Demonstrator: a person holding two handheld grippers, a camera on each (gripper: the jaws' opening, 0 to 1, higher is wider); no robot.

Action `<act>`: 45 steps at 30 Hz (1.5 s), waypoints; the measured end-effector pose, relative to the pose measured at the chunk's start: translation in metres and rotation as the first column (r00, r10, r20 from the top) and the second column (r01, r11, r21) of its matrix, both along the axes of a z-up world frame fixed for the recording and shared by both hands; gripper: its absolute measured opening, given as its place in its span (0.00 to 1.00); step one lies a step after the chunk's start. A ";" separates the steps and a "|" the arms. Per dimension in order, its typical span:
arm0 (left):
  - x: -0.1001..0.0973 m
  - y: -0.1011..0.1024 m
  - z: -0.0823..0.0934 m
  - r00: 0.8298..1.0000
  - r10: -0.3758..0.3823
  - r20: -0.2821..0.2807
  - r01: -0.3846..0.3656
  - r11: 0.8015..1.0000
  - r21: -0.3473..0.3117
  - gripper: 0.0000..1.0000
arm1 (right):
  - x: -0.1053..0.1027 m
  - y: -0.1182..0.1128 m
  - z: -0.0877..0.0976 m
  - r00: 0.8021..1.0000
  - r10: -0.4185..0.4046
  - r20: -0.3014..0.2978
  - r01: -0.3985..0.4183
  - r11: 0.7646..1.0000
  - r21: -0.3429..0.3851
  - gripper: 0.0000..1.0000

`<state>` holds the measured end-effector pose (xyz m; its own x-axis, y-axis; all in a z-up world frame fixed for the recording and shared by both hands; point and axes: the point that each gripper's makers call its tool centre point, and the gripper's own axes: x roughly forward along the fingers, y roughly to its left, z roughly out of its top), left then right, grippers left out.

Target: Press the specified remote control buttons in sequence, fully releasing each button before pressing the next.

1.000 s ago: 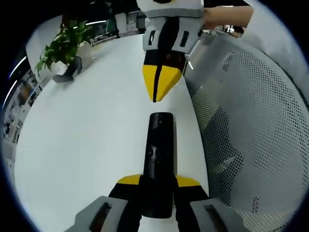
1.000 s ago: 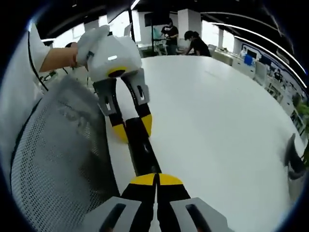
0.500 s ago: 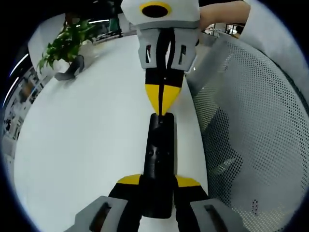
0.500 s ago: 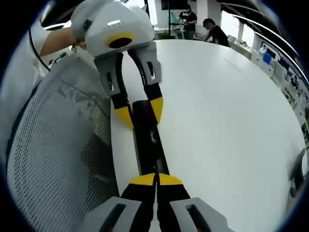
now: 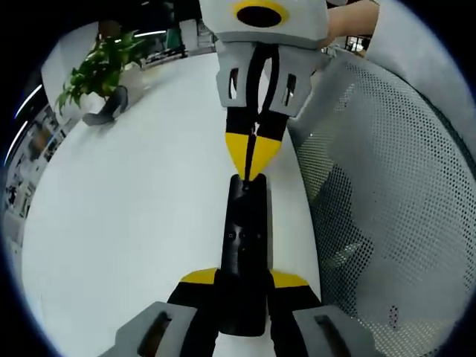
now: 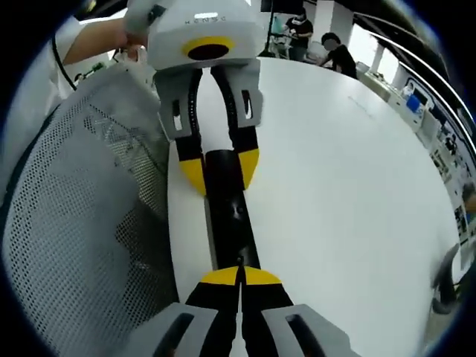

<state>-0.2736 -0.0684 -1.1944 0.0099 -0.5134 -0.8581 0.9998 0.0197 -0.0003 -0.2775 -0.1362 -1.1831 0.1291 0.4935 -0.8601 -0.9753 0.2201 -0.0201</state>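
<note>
Your left gripper (image 5: pixel 243 286) clamped the slim black remote control (image 5: pixel 246 238) lengthwise above the white bench (image 5: pixel 134 216) while your right gripper's (image 5: pixel 253 176) closed fingers met its far end.

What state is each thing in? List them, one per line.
remote control: black, held off the white table, its far end toward the right gripper.
left gripper: shut on the remote's near end, a jaw on each side.
right gripper: jaws shut together, tip on the remote's far end.
potted plant: upright at the table's far edge.
mesh chair back: beside the table.
</note>
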 end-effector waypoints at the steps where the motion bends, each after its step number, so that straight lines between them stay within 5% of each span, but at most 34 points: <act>1: 0.000 0.000 0.000 1.000 -0.001 0.001 0.001 1.000 0.002 0.24 | 0.000 0.000 0.000 1.000 -0.014 0.002 0.014 1.000 0.012 0.00; 7: 0.000 0.000 0.000 1.000 -0.002 -0.001 0.002 1.000 0.006 0.24 | 0.002 0.000 0.003 0.995 -0.085 -0.044 0.088 0.993 0.080 0.00; 11: 0.000 0.000 0.000 1.000 0.000 -0.006 0.000 1.000 0.005 0.24 | 0.002 0.005 0.004 0.999 -0.044 0.001 0.044 0.996 0.077 0.00; 15: 0.000 0.000 0.000 1.000 0.003 -0.006 -0.003 1.000 0.007 0.24 | 0.000 0.010 0.003 0.999 -0.024 -0.022 0.025 0.997 0.071 0.00; 29: -0.001 0.001 0.000 1.000 -0.009 -0.001 0.009 1.000 0.011 0.24 | 0.001 0.010 0.001 0.999 0.023 0.034 -0.023 1.000 0.004 0.00; 36: -0.001 0.000 0.000 1.000 -0.014 -0.001 0.014 1.000 0.014 0.24 | 0.002 0.012 0.000 0.992 0.064 0.111 -0.060 0.997 -0.037 0.00; 40: -0.001 0.000 0.000 1.000 -0.008 -0.005 0.008 1.000 0.003 0.24 | 0.003 0.011 0.002 0.997 -0.010 0.076 0.008 1.000 0.025 0.00; 45: -0.001 0.000 0.000 1.000 -0.009 -0.005 0.009 1.000 0.011 0.24 | 0.002 0.011 0.004 0.999 -0.002 0.054 0.000 0.999 0.034 0.00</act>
